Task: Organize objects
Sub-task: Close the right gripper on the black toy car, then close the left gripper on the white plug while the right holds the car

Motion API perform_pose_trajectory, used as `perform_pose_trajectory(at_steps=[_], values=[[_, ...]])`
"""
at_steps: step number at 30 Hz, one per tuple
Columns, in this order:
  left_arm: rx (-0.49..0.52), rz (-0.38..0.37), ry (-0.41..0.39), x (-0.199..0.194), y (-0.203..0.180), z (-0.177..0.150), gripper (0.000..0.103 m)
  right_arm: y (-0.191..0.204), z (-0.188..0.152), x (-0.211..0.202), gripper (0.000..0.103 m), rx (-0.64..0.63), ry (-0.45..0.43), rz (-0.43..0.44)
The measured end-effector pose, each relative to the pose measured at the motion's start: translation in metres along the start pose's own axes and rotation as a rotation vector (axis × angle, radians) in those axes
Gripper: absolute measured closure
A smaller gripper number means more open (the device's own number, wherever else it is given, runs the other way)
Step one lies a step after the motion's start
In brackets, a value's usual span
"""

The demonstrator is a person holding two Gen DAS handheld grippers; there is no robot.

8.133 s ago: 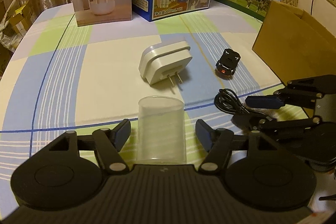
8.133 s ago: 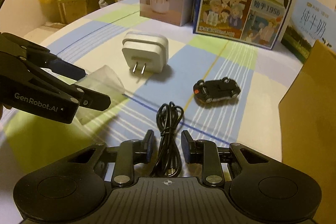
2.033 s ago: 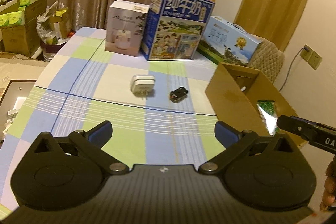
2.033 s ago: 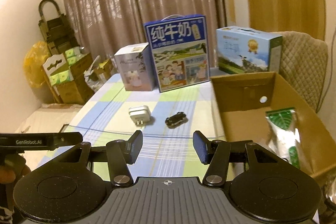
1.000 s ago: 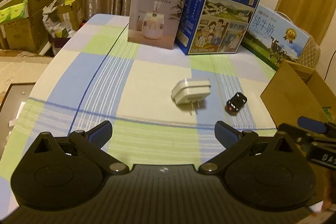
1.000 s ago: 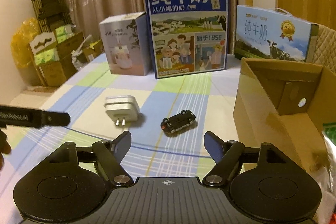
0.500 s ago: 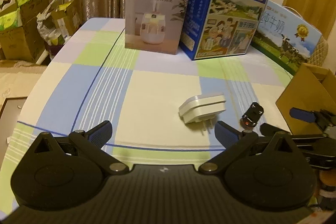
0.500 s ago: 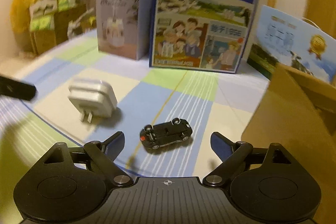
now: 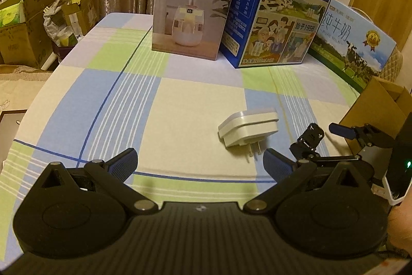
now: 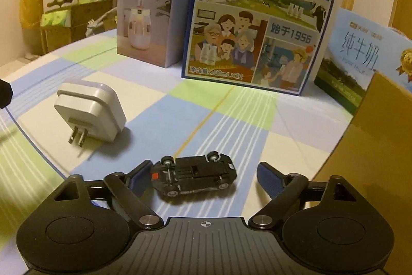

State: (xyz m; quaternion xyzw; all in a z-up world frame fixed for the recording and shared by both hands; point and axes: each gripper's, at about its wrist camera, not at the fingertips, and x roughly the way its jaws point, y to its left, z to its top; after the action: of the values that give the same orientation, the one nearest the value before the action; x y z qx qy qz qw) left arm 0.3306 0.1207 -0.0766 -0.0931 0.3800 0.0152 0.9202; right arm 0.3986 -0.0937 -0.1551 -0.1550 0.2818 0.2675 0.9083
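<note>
Left wrist view. We list the left tongs, jaws spread wide with nothing between them, above a desk under a checked cloth of blue, green and cream. Just beyond lies a white plastic plug adapter, its prongs toward us. To its right a small black toy car sits between the fingers of the right tongs. At the back we note a white humidifier box, a tall blue milk carton and a flat pale-blue milk carton; a brown cardboard box stands at right.

Right wrist view. We record the right tongs released, having just narrowed; the toy car lies upturned between them, its tail touching the left pad, the right pad apart. The adapter lies farther left.
</note>
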Motion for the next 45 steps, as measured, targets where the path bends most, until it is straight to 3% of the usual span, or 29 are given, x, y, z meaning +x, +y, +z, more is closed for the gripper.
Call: perform_pose_trajectory(at_steps=[2, 11, 16, 21, 24, 31, 35, 41, 43, 45], values=[[-0.009, -0.005, -0.005, 0.0, 0.0, 0.0, 0.001, -0.002, 0.001, 0.0, 0.038, 0.028, 0.004, 0.027], [0.007, -0.01, -0.008, 0.011, -0.007, 0.001, 0.001, -0.009, 0.005, -0.011, 0.038, 0.168, 0.076, 0.006], [0.009, -0.022, -0.02, 0.022, -0.013, 0.004, 0.001, -0.019, 0.013, -0.025, 0.038, 0.262, 0.071, 0.0], [0.034, -0.041, -0.025, 0.038, -0.025, 0.008, 0.003, -0.021, 0.021, -0.033, 0.038, 0.266, 0.048, -0.018], [0.053, -0.056, -0.029, 0.046, -0.033, 0.011, 0.014, -0.022, 0.021, -0.034, 0.038, 0.265, 0.047, -0.019], [0.054, -0.107, -0.034, 0.059, -0.044, 0.015, 0.014, -0.024, 0.02, -0.034, 0.038, 0.264, 0.049, -0.023], [0.083, -0.081, -0.039, 0.066, -0.052, 0.015, 0.014, -0.025, 0.019, -0.034, 0.038, 0.271, 0.052, -0.021], [0.088, -0.044, -0.022, 0.072, -0.05, 0.012, 0.024, -0.024, 0.018, -0.034, 0.038, 0.269, 0.055, -0.016], [0.088, -0.045, -0.016, 0.071, -0.049, 0.012, 0.036, -0.024, 0.019, -0.035, 0.038, 0.265, 0.052, -0.02], [0.09, -0.034, -0.015, 0.069, -0.048, 0.012, 0.042, -0.024, 0.02, -0.035, 0.038, 0.264, 0.048, -0.022]])
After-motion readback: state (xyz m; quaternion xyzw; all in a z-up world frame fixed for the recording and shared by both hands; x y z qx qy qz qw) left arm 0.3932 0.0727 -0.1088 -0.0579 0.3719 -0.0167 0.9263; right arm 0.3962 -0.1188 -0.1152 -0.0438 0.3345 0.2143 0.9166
